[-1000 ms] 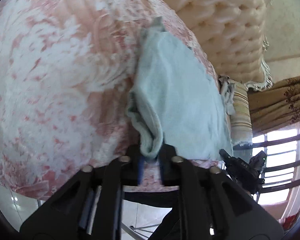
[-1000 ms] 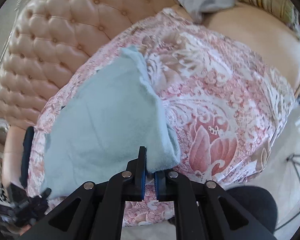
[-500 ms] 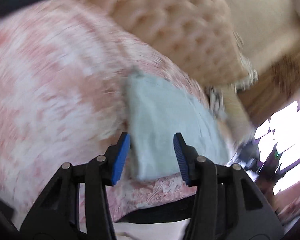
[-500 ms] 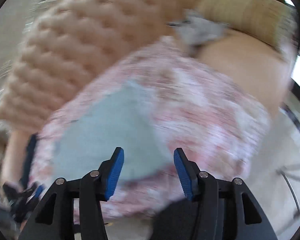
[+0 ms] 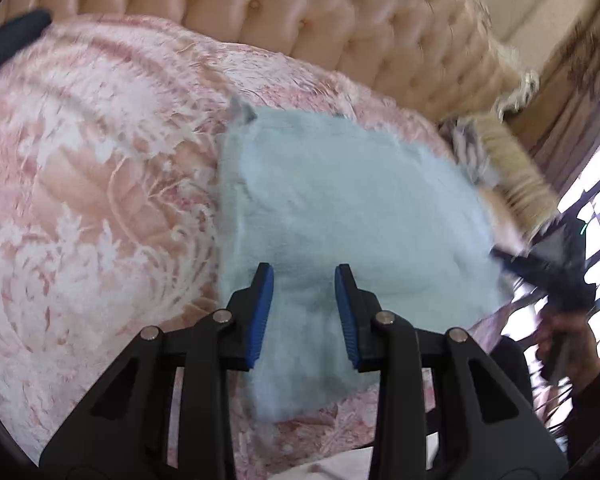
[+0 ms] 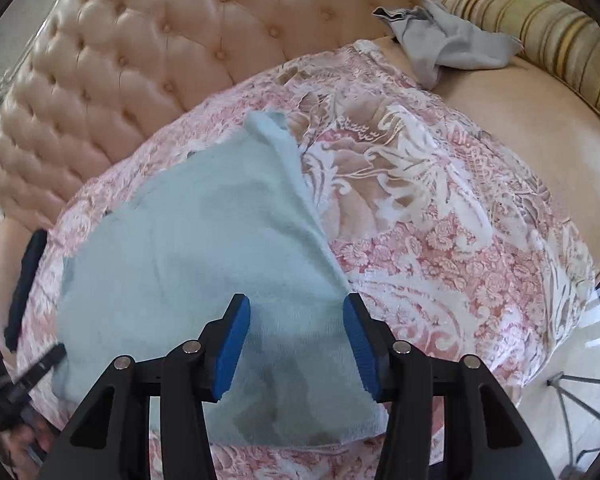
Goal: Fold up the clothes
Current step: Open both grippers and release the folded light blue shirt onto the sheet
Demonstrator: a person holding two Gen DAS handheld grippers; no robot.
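Pale-blue knit, soft and a little fuzzy: the light blue garment (image 5: 340, 216) lies spread on the pink floral cover (image 5: 80, 184) of the tufted sofa (image 6: 148, 48), its near edge running under both of my tools. A second ago each pair of fingers was pinched on that near edge and holding it up; now my left gripper (image 5: 304, 312) and my right gripper (image 6: 296, 344) both stand with their blue pads well apart and nothing between them, hovering just above the cloth. So the edge has been let go and the fabric has settled flat (the left view is smeared with motion, so I cannot read its far creases). I judge that a fold or a spreading pull has just been laid down and released. Whether the piece is doubled over or a single layer I cannot tell from here. A crumpled grey garment (image 6: 440, 48) waits near the striped cushion (image 6: 540, 28) at the sofa's far end, well apart from the blue one.
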